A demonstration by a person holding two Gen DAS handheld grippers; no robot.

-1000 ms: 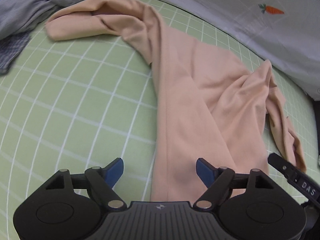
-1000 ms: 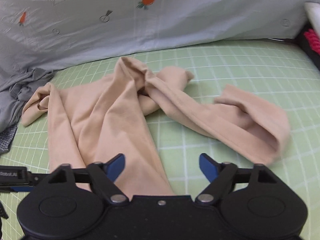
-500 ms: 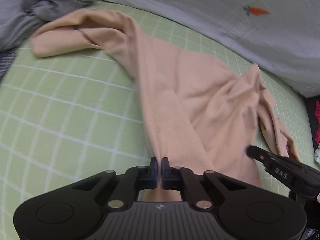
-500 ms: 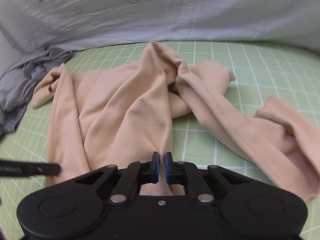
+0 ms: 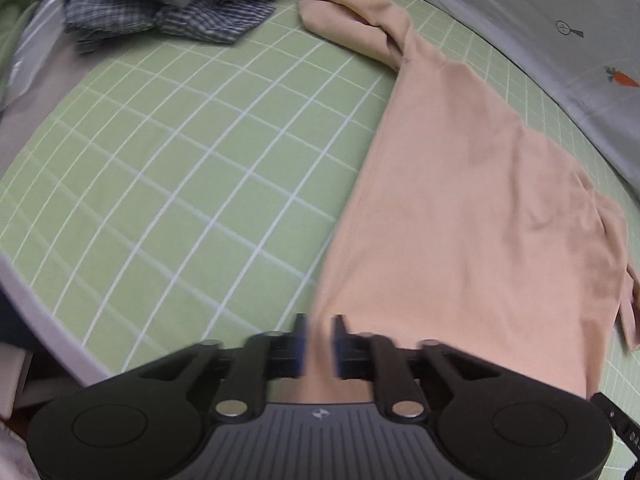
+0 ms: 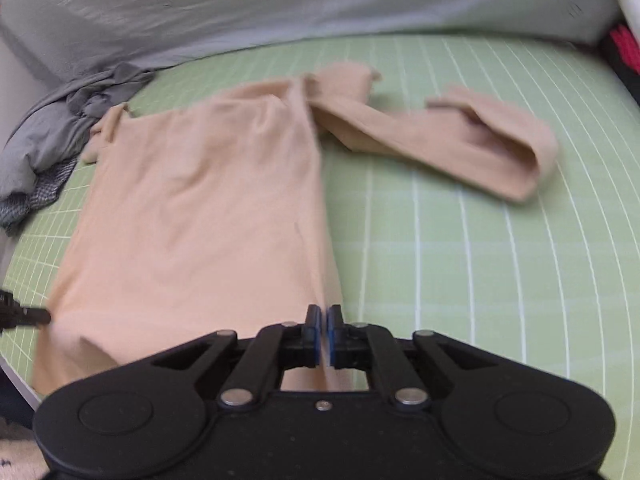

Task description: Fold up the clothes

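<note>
Between the blue-padded fingers of the left gripper sits a corner of the peach long-sleeved top; the jaws stand slightly apart with fabric filling the gap, so it is pinching the hem. Ahead and to the right of this gripper the top's body lies spread on the green grid mat, one sleeve bunched at the far end. Farther ahead and to the left is a heap of grey and checked clothes. Motion blur softens this view.

Right gripper: pads pressed nearly together on the hem's other corner, fabric visible in the slit. Ahead and left of it the top's body lies mostly flat; ahead and right the other sleeve lies doubled over on the mat. A grey sheet with carrot prints borders the mat's far edge.
</note>
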